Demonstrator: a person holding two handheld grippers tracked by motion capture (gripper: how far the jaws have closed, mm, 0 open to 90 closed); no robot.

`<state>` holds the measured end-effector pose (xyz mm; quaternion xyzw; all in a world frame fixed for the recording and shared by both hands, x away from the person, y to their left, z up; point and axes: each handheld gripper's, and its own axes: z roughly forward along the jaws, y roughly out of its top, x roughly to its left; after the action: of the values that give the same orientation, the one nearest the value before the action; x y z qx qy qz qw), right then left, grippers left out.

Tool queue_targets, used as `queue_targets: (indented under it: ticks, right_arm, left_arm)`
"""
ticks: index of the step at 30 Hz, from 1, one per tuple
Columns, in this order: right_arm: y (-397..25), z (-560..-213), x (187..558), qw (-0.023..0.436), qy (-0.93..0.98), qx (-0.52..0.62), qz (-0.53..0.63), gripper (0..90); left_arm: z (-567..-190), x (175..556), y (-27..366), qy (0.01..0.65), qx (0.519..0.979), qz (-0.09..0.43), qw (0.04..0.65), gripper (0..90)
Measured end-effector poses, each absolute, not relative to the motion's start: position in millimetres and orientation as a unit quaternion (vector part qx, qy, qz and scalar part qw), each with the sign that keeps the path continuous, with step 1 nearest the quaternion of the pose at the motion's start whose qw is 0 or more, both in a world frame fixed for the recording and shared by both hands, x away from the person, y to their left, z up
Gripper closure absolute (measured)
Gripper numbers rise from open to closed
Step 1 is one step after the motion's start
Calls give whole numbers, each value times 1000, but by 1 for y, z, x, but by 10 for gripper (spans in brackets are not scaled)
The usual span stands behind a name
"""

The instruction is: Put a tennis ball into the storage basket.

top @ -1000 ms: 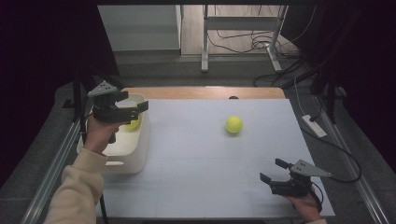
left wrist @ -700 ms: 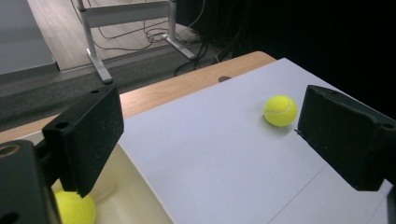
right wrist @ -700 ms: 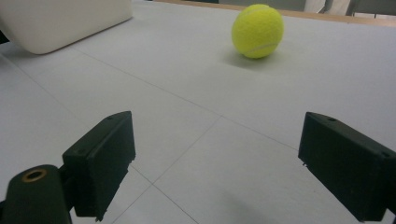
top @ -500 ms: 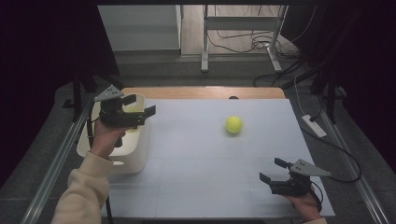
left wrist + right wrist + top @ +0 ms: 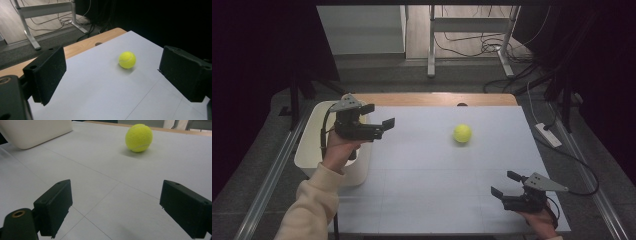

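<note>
A yellow tennis ball (image 5: 462, 133) lies on the white table top, right of centre toward the back. My left gripper (image 5: 379, 116) hangs open and empty above the table's left side, just right of the white bin (image 5: 309, 160), and points at the ball. In the left gripper view the ball (image 5: 127, 60) lies ahead between the wide-apart jaws of the left gripper (image 5: 112, 75). My right gripper (image 5: 503, 183) rests low at the front right, open and empty. In its own view the ball (image 5: 139, 137) sits far ahead of the right gripper (image 5: 115, 212).
The white bin (image 5: 35, 131) stands at the table's left edge under the left hand. A wooden strip (image 5: 437, 99) runs along the table's back edge. Cables and a metal stand leg (image 5: 431, 50) are on the floor behind. A power strip (image 5: 548, 135) lies off the right edge.
The left gripper swung from over the bin rightward onto the table side. A yellow ball seen by its jaws a second ago is out of sight. The right gripper stayed put.
</note>
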<state>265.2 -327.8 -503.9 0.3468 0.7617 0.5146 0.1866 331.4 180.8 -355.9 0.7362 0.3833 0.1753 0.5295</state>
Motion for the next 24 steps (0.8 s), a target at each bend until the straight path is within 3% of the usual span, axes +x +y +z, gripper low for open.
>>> queue_targets:
  ticks: [24]
  right_arm:
    - [-327, -504, 268, 186, 763, 344, 515, 108]
  left_arm:
    - [-364, 325, 138, 348, 756, 151, 533, 77]
